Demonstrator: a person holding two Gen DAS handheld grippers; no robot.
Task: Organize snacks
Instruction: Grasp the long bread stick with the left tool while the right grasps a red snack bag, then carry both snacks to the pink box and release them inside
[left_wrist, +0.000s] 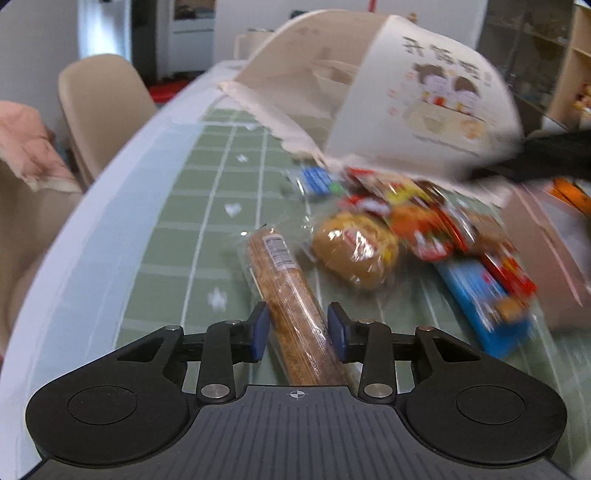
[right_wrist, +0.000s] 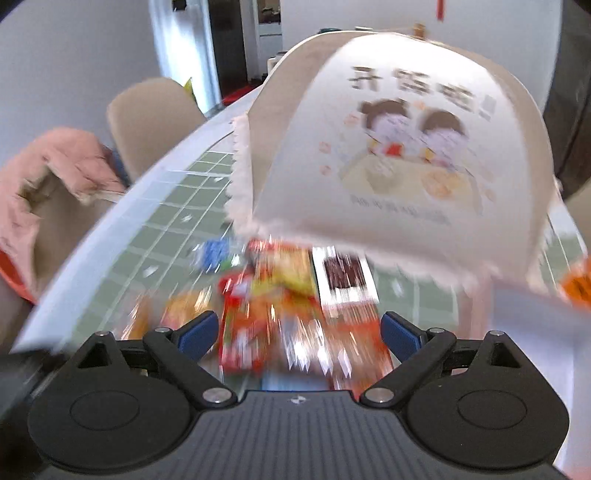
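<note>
A pile of wrapped snacks lies on a green checked tablecloth (left_wrist: 207, 221). In the left wrist view my left gripper (left_wrist: 300, 326) is closed on a long brown cracker stick pack (left_wrist: 291, 295). Beyond it lie a round wrapped bun (left_wrist: 354, 251), red and orange packets (left_wrist: 421, 229), a blue box (left_wrist: 480, 306) and a small blue pack (left_wrist: 314, 179). In the blurred right wrist view my right gripper (right_wrist: 297, 332) is open over red and orange packets (right_wrist: 266, 325), with a dark-labelled pack (right_wrist: 343, 280) beyond.
A domed mesh food cover with a cartoon print (left_wrist: 424, 96) (right_wrist: 399, 155) hangs tilted over the back of the pile. A beige chair (left_wrist: 99, 107) and pink cloth (left_wrist: 26, 144) stand left of the table edge. A pinkish box (left_wrist: 546, 251) sits at right.
</note>
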